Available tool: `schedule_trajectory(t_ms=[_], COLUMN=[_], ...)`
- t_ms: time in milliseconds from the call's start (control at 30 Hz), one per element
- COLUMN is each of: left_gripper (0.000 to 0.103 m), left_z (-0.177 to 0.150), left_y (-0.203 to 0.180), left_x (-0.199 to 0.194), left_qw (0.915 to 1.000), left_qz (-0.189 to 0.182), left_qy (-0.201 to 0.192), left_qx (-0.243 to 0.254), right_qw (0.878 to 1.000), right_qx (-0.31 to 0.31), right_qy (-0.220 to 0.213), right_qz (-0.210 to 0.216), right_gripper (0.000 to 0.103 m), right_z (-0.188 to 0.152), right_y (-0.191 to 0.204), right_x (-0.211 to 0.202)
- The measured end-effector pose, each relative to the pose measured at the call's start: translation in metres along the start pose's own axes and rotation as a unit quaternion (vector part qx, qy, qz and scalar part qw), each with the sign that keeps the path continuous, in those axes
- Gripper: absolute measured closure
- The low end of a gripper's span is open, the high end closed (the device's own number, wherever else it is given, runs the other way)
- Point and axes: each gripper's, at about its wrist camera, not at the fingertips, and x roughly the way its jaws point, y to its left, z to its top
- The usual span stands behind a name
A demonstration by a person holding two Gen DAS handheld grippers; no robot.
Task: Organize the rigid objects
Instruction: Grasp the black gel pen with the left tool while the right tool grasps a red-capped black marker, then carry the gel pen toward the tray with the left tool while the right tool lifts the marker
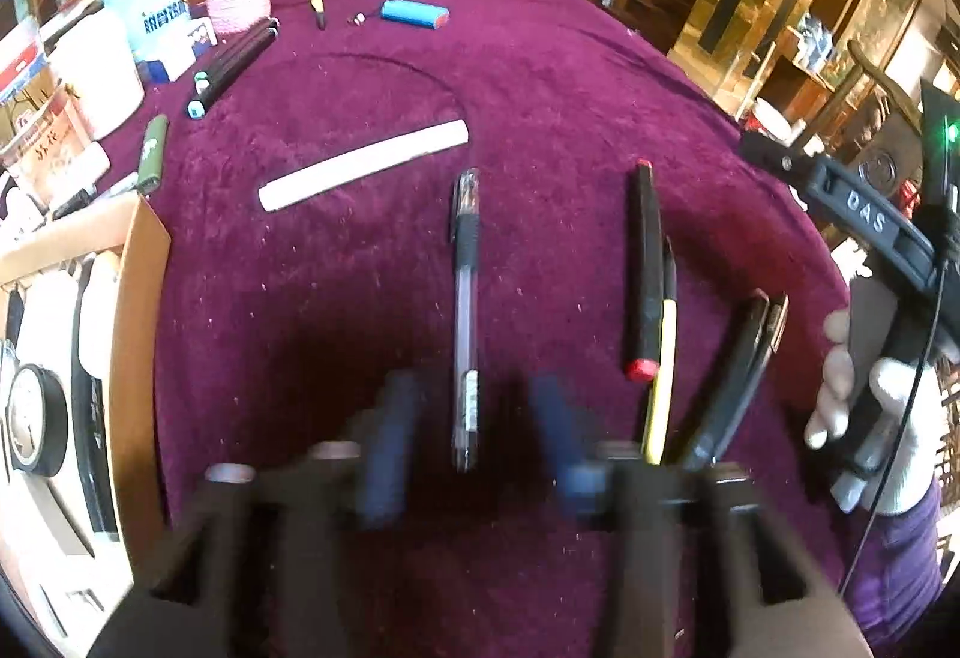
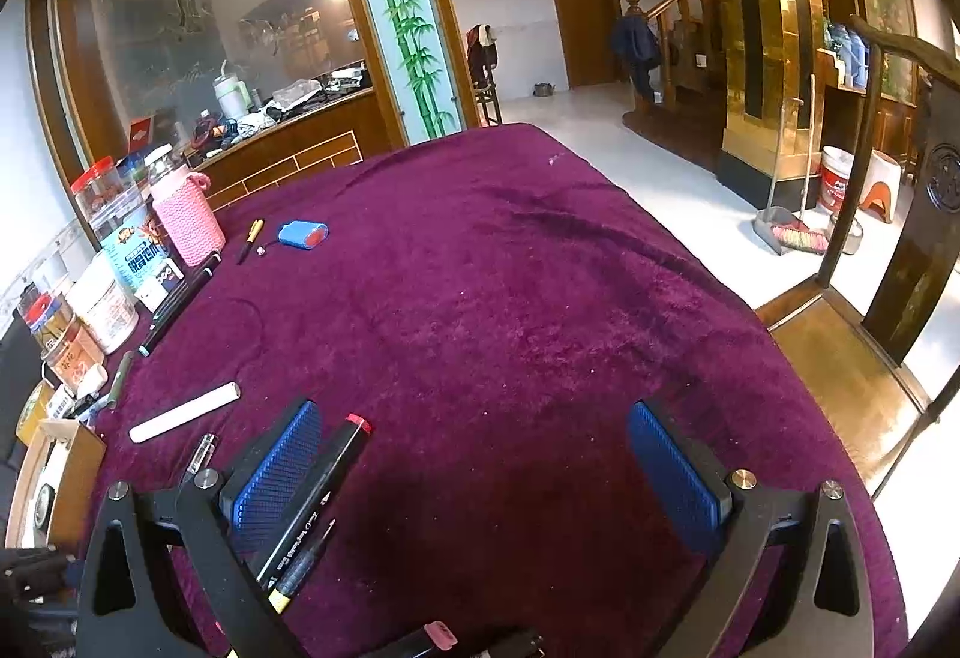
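My left claw [image 1: 471, 448] half spread, astride clear pen [image 1: 465, 298] near table's near edge, not pinching. Centre pads, lower, squeeze barrel squarely. Right claw [image 2: 480, 478] spread, empty.

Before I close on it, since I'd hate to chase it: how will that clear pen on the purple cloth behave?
The clear pen looks slim, rigid and light. Its round barrel may roll if nudged sideways, though the plush purple cloth should damp that. The smooth plastic could slip; the dark grip sleeve seems safer.

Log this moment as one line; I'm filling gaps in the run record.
left hand-held gripper: open, straddling clear pen | right hand-held gripper: open, empty | pen lies on purple cloth
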Motion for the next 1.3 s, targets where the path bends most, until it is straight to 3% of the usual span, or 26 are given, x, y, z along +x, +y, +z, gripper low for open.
schedule_trajectory(t_ms=[233, 300, 367, 500, 967, 1300], left_gripper=[0.048, 0.065, 0.094, 0.095, 0.095, 0.095], left_z=[0.022, 0.023, 0.021, 0.015, -0.023, -0.044], left_y=[-0.012, -0.016, -0.022, -0.021, 0.004, 0.007], left_x=[0.038, 0.037, 0.034, 0.025, -0.044, -0.052], left_qw=[0.9974, 0.9967, 0.9959, 0.9959, 0.9977, 0.9965], left_qz=[0.063, 0.063, 0.065, 0.057, -0.01, 0.008], left_qy=[-0.01, -0.022, -0.025, -0.032, -0.067, -0.079], left_qx=[0.033, 0.047, 0.057, 0.062, -0.009, -0.025], right_qw=[1.0, 1.0, 1.0, 1.0, 1.0, 0.999], right_qx=[0.004, 0.003, 0.002, 0.003, 0.014, -0.02], right_qy=[0.003, 0.005, 0.005, 0.008, 0.027, 0.007], right_qz=[-0.004, -0.003, -0.004, -0.003, -0.002, -0.031], right_gripper=[0.001, 0.001, 0.001, 0.001, 0.001, 0.001], right_z=[0.0, 0.0, 0.0, 0.0, -0.004, -0.004], right_y=[-0.002, 0.0, -0.001, -0.001, -0.005, 0.004], right_x=[0.002, 0.003, 0.003, 0.004, 0.011, 0.004])
